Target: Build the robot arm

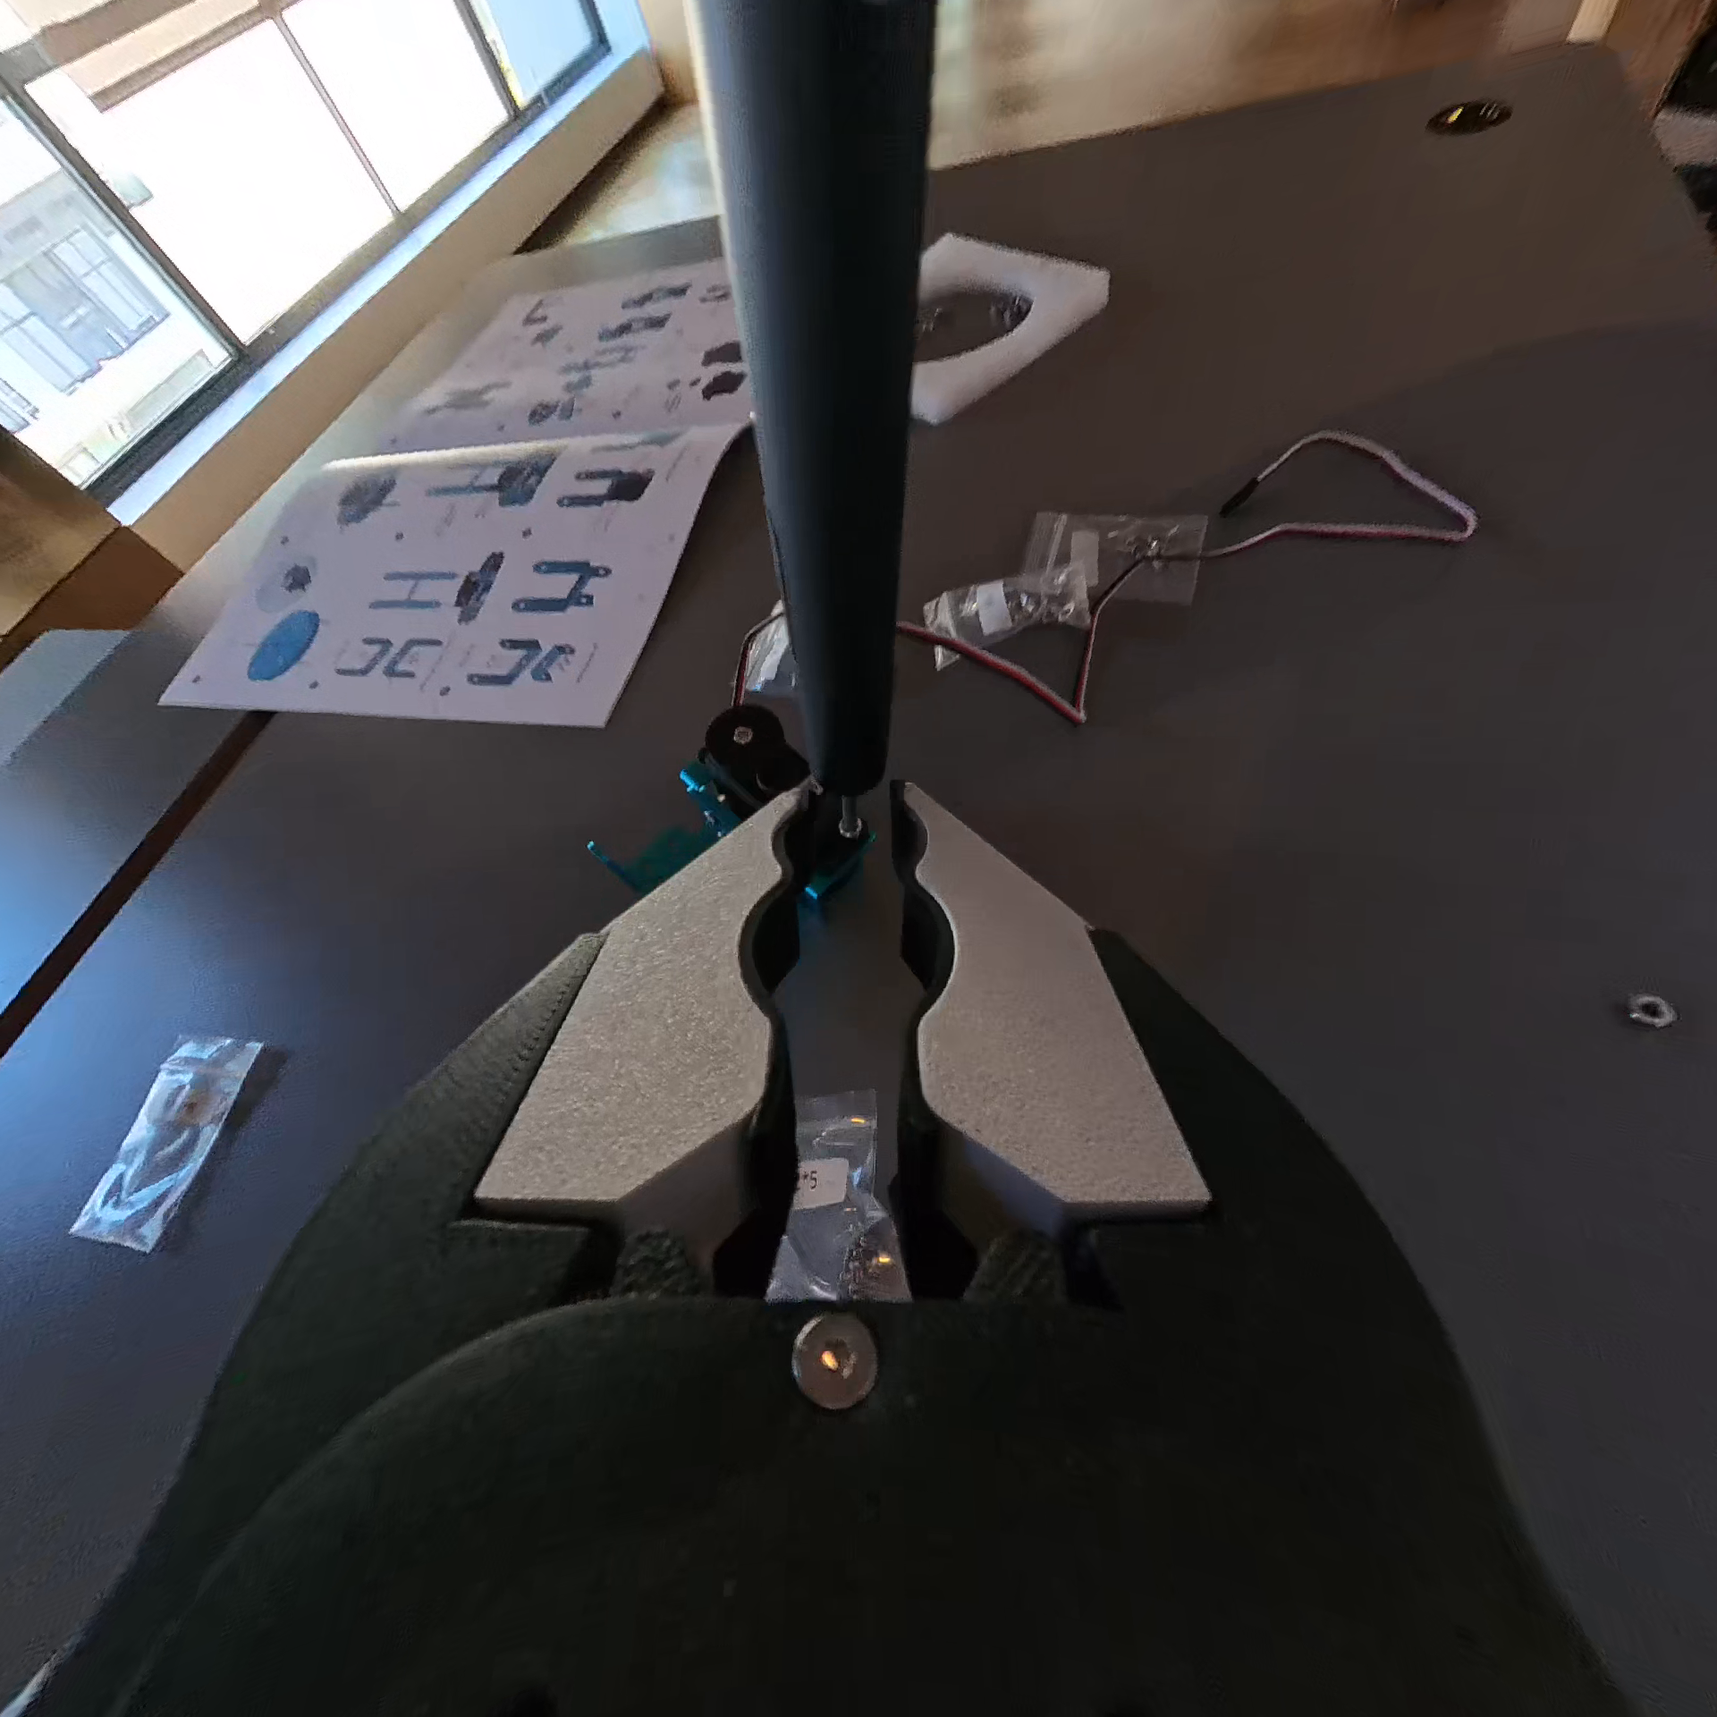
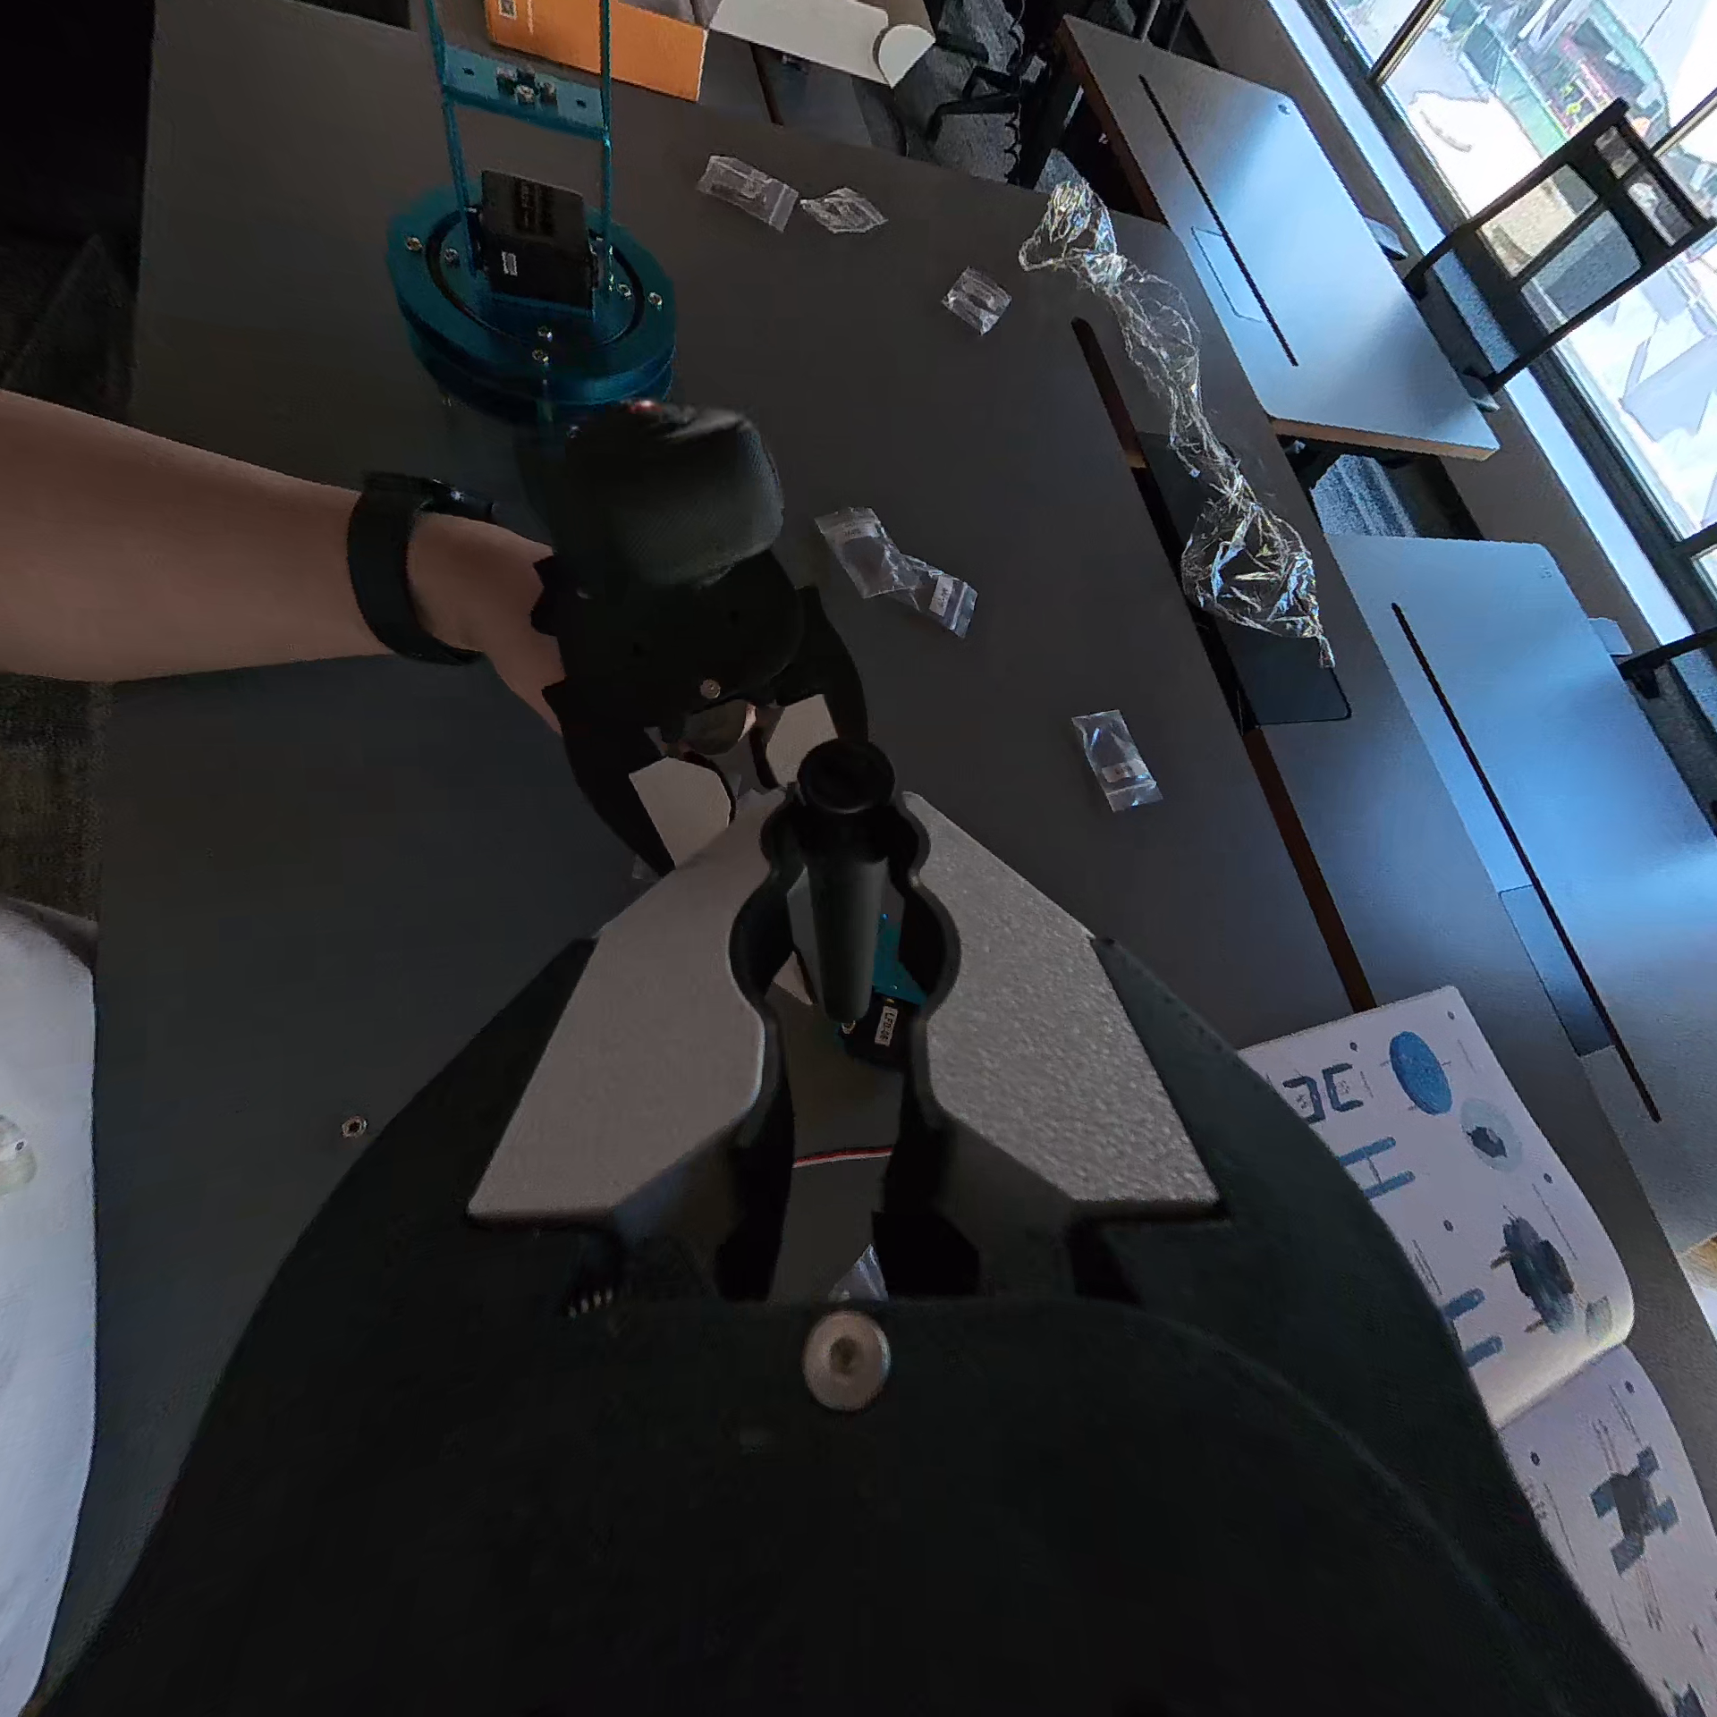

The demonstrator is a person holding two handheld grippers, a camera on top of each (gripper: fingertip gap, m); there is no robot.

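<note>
The right claw (image 2: 841, 836) is clamped around a black screwdriver (image 2: 836, 920) whose tip meets the blue servo bracket (image 1: 822, 869) on the dark worktop (image 1: 1301, 836), which the left claw (image 1: 850, 799), slightly parted, grips.

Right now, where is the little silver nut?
In the left wrist view, the small silver metal nut lies alone on the dark grey table, right of the left gripper.

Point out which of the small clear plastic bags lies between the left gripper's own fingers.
The labelled bag of screws, seen through the gap low between the left gripper fingers. The other bags lie off to the sides on the dark table.
</note>
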